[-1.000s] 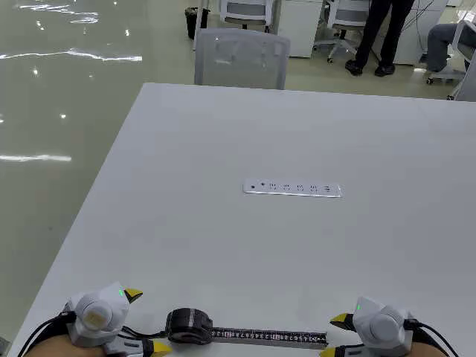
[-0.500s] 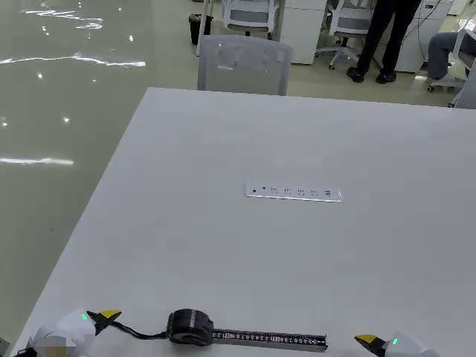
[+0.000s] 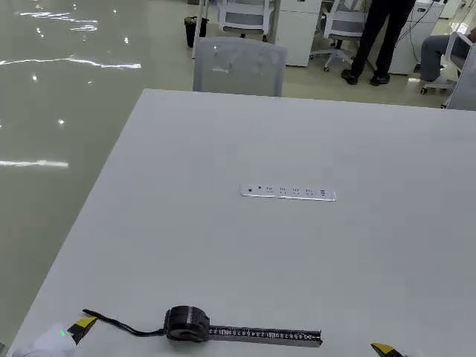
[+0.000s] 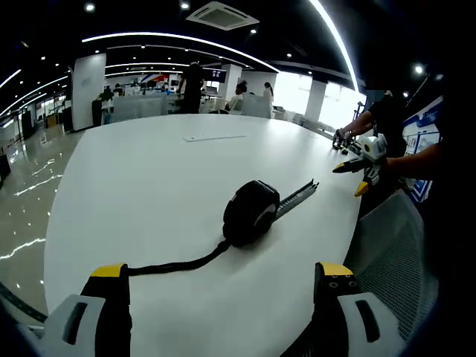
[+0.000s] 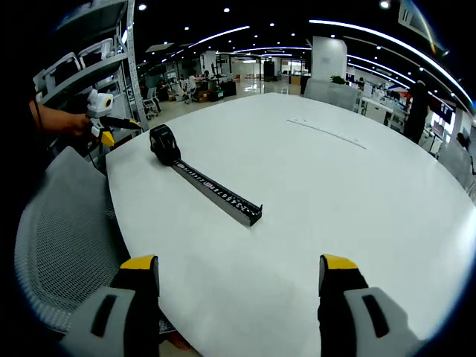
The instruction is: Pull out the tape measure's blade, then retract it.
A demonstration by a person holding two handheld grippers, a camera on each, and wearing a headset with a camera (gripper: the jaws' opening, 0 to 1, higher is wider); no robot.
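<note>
Pull-out looks done: blade (image 3: 264,335) lies on worktop (image 3: 297,134), 3 o'clock from tape measure (image 3: 187,324). Empty, jaws wide: left tool (image 4: 222,271), right tool (image 5: 239,264). Next: grip case, retract.

I look across a broad white desk (image 3: 297,134) with a socket strip (image 3: 287,193) set flat in its middle. A grey chair (image 3: 238,65) stands at the far edge. To the left, the pale floor (image 3: 59,111) shines with reflected lamps. Far right, a person (image 3: 383,33) stands among office chairs. Long light strips (image 5: 335,22) curve across the dark ceiling.
</note>
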